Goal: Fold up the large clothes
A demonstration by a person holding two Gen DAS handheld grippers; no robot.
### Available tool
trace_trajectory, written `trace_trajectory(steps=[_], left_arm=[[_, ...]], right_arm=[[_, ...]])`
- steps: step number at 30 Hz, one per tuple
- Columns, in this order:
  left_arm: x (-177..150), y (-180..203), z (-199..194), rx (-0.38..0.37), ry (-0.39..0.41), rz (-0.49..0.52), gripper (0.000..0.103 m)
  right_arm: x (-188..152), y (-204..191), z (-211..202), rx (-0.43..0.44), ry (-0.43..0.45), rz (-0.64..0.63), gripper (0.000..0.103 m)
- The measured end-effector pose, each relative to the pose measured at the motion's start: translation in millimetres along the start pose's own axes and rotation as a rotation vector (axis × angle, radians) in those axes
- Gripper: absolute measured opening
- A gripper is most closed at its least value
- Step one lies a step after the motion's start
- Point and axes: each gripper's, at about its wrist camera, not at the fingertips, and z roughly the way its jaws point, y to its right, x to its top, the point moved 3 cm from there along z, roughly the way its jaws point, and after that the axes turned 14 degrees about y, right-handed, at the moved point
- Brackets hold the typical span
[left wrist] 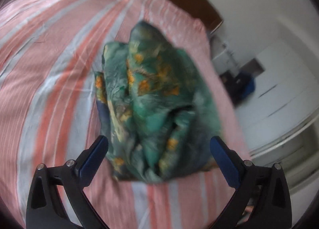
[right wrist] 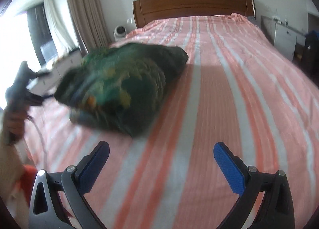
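Left wrist view looks down on a crumpled green garment with orange and yellow floral print (left wrist: 151, 97), bunched into a loose heap on a bed covered by a pink, salmon and grey striped sheet (left wrist: 49, 69). The left gripper (left wrist: 159, 145), black with blue finger pads (left wrist: 93, 155), hangs just short of the near edge of the heap; its jaws are spread wide and grip nothing, with the cloth showing in the gap between the pads. The picture is blurred, so whether the pads touch the fabric cannot be told. Far right, beyond the bed edge, lie a white floor and a dark blue object (left wrist: 245, 85). Right wrist view looks along the striped sheet (right wrist: 229, 89) toward a brown wooden headboard (right wrist: 191, 5) at the far end. The green garment (right wrist: 119, 87) sits on the left part of the bed, nearer the foot than the headboard. The right gripper (right wrist: 161, 149) is over bare sheet to the near right of the heap, apart from it, its jaws likewise wide and empty. At the far left a hand (right wrist: 14, 121) holds the other gripper's handle beside the garment. Beige curtains (right wrist: 83, 9) and a bright window (right wrist: 18, 49) stand left of the bed, and a white cabinet (right wrist: 285, 37) on its right.
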Motion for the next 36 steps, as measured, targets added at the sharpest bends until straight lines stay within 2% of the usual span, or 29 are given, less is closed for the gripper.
trace_trajectory(steps=[3, 5, 8, 13, 16, 18, 20, 22, 24, 26, 29, 31, 36], left_arm=[[-10, -25, 41, 0.107, -0.131, 0.021, 0.103], [-16, -36, 56, 0.101, -0.19, -0.009, 0.103], [-14, -36, 63, 0.115, -0.214, -0.007, 0.103], [-12, -18, 82, 0.184, -0.259, 0.139, 0.103], [-13, -16, 94, 0.177, -0.3, 0.128, 0.103], [-17, -12, 100, 0.206, -0.296, 0.13, 0.103], [-18, 4, 97, 0.233, -0.259, 0.192, 0.082], [-21, 32, 89, 0.319, -0.202, 0.323, 0.061], [-28, 59, 80, 0.382, -0.136, 0.459, 0.054], [-36, 75, 73, 0.396, -0.083, 0.518, 0.051], [-39, 89, 60, 0.345, -0.037, 0.458, 0.05], [-30, 103, 57, 0.327, 0.002, 0.455, 0.05], [10, 136, 65, 0.32, 0.088, 0.498, 0.05]], right_arm=[[14, -1, 12, 0.088, 0.006, 0.124, 0.102], [25, 3, 28, 0.146, -0.009, 0.213, 0.103], [38, 15, 71, 0.238, -0.089, 0.339, 0.103], [34, 24, 158, 0.392, -0.263, 0.505, 0.103], [25, 22, 196, 0.439, -0.313, 0.588, 0.103], [31, 11, 204, 0.401, -0.299, 0.494, 0.098], [43, -6, 199, 0.351, -0.268, 0.343, 0.086], [52, -26, 186, 0.284, -0.224, 0.167, 0.078], [58, -50, 170, 0.238, -0.16, -0.008, 0.074], [62, -69, 152, 0.22, -0.087, -0.11, 0.073], [72, -92, 118, 0.201, 0.04, -0.221, 0.073], [84, -99, 98, 0.202, 0.11, -0.263, 0.073], [124, -83, 98, 0.2, 0.157, -0.228, 0.073]])
